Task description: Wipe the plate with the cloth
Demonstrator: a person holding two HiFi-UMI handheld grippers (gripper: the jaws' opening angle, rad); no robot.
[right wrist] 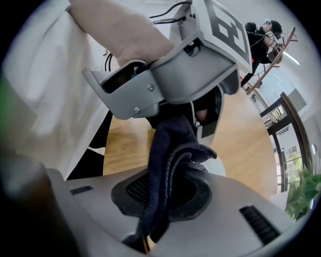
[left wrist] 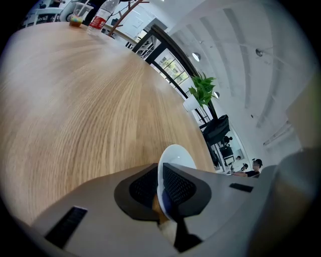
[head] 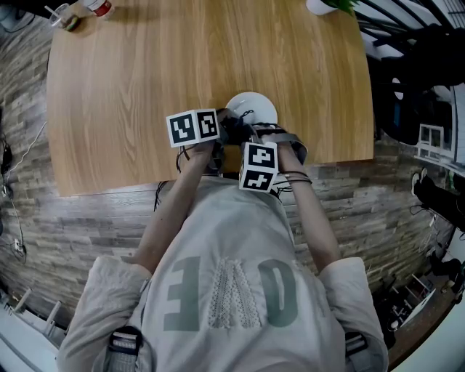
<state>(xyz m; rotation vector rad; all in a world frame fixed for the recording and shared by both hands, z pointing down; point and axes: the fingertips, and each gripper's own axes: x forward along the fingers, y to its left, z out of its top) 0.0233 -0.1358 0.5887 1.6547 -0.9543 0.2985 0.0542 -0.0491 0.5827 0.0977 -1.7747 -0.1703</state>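
The wooden table [head: 145, 87] filled most of the head view, its near edge against the person's pale shirt [head: 225, 290]. Both bare forearms reached forward and drew in towards each other, so the two hands met just past that edge. The left forearm [head: 171, 211] came in from the left. The right forearm [head: 312, 218], with bands at the wrist, bent inward from the right.

The left gripper [left wrist: 161, 188] was tilted downward, and its jaws were pinching the rim of the white plate [left wrist: 175, 155]. The plate stood on edge between the pads, raised over the table near the front edge. The right gripper [right wrist: 160, 193] pointed steeply down just beside the left one, its jaws clamped on the dark blue cloth [right wrist: 170, 150]. The cloth's bunched free end reached up to the left gripper's grey housing.

A bottle [head: 98, 7] and a cup [head: 62, 16] stood at the table's far left corner, well apart from the hands.
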